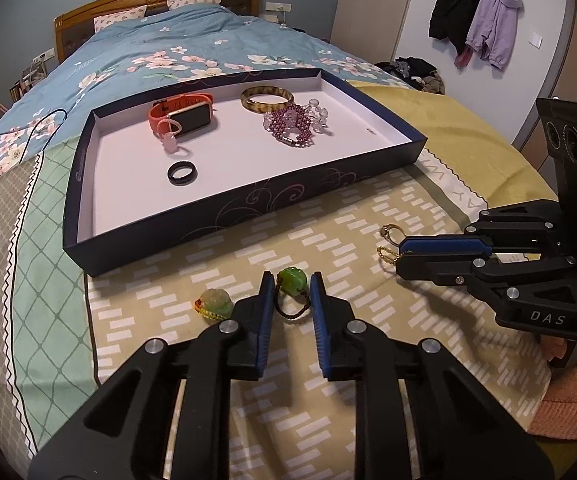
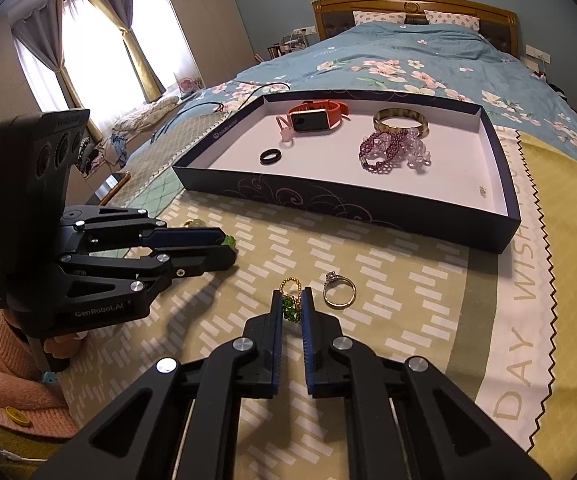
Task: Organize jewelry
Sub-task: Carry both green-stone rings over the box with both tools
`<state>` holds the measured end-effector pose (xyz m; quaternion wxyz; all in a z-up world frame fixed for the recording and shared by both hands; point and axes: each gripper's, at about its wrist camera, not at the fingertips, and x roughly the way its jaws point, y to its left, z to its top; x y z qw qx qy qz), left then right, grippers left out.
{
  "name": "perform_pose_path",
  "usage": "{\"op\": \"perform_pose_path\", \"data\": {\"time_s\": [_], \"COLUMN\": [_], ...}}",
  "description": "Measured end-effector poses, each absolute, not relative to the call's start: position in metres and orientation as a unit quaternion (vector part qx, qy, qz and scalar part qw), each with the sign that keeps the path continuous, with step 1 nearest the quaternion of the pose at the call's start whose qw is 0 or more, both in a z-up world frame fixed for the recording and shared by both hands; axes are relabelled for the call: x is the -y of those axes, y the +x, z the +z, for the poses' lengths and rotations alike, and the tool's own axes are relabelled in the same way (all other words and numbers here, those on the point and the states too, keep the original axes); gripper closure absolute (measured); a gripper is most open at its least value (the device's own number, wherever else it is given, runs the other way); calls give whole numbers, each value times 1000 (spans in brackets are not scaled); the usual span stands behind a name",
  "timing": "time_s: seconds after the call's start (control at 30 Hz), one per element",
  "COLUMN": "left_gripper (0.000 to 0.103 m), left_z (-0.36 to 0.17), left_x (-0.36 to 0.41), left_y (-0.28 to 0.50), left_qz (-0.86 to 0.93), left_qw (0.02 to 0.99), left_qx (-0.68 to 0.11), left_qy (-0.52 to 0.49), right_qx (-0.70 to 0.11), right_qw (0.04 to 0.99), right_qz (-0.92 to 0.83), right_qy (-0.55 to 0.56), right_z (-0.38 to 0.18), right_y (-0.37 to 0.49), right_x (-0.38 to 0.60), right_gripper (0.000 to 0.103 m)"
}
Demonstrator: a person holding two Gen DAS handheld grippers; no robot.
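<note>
A dark box lid (image 1: 224, 208) on the bed serves as a tray and holds an orange watch (image 1: 180, 114), a black ring (image 1: 182, 174), an amber bangle (image 1: 266, 98) and purple bead bracelets (image 1: 294, 124). My left gripper (image 1: 292, 286) is open around a green bead on a dark cord (image 1: 291, 280); the bead sits between the jaws, just touching the left one. A pale green charm (image 1: 216, 302) lies left of it. My right gripper (image 2: 291, 304) is nearly closed around a green beaded charm with a gold chain (image 2: 290, 308). A silver ring (image 2: 340, 290) lies to its right.
The tray (image 2: 368, 200) lies across the bed beyond both grippers. A patterned yellow-green blanket (image 2: 408, 280) covers the near bed and a blue floral quilt (image 1: 148, 52) lies behind. Coats hang on the wall (image 1: 484, 12). The person's pink sleeve (image 2: 4, 380) is at lower left.
</note>
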<state>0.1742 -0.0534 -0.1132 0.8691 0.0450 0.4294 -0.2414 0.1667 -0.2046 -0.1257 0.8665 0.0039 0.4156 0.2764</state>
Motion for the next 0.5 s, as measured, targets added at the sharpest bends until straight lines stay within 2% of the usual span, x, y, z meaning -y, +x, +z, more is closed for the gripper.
{"op": "perform_pose_path", "data": {"time_s": [0.5], "left_gripper": [85], "left_z": [-100], "left_x": [48], "left_y": [163], "left_qz": [-246], "left_qw": [879], "left_qx": [-409], "left_qy": [17], "right_qx": [-385], "right_qw": [880], "right_qz": [276], "right_qy": [18], "right_z": [-111], "right_y": [164], "right_x": [216], "right_gripper": [96]}}
